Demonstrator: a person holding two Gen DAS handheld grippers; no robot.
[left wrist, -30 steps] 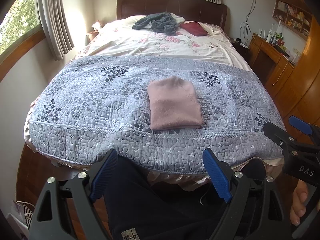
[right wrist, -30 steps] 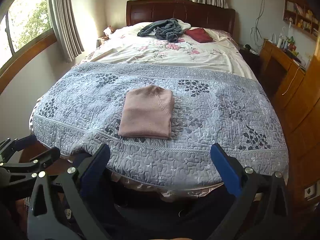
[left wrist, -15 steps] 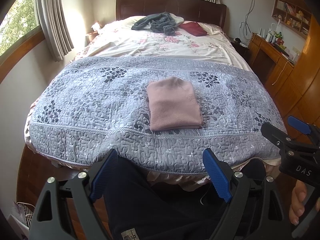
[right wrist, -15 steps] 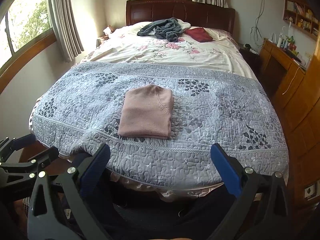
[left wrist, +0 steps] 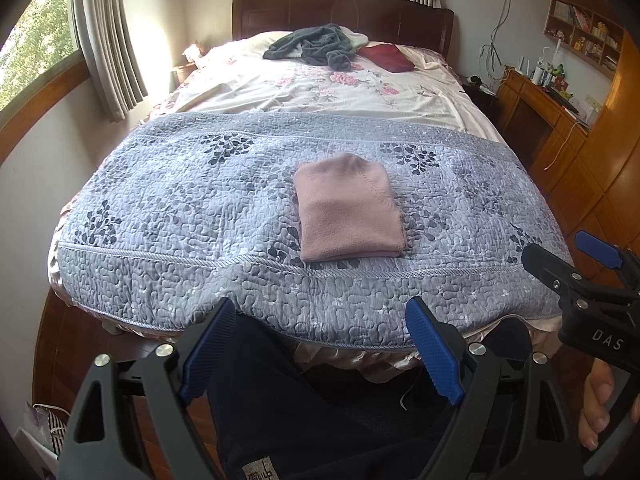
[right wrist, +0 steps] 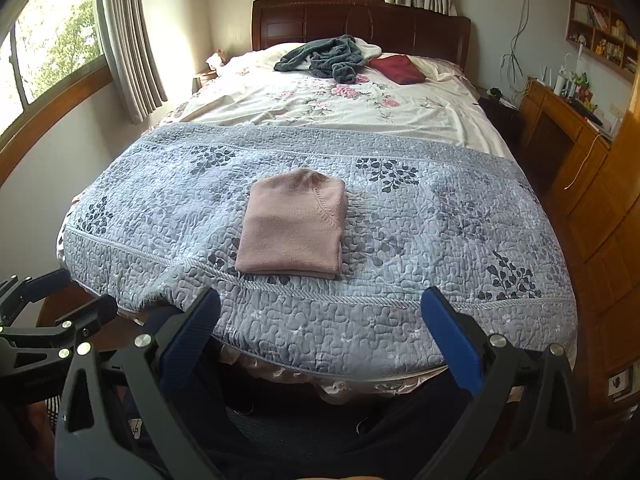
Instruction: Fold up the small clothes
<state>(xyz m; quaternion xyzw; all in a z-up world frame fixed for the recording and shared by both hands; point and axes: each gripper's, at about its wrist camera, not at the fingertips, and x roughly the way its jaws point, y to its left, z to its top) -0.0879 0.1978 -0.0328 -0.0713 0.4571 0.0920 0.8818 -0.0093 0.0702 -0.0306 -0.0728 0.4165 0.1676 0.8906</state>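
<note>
The pink garment lies folded in a neat rectangle on the grey quilt, near the near edge of the bed and a little right of its middle in the left wrist view. Both tools are held back over the person's legs, well apart from it. The left tool is released, its blue pads wide apart and empty; the right tool is released and empty too.

The fold looks finished, so I think the main risk is to disturb it. If a tool reaches in again and catches only the top layer, the layers can slide open, because knit cloth is soft and slips on itself. The garment also sits close to the quilt's edge, so a push toward the near side may send it off the bed. The grey clothes and the dark red item at the far end are a long reach away; leaning across could drag the pink piece.
</note>
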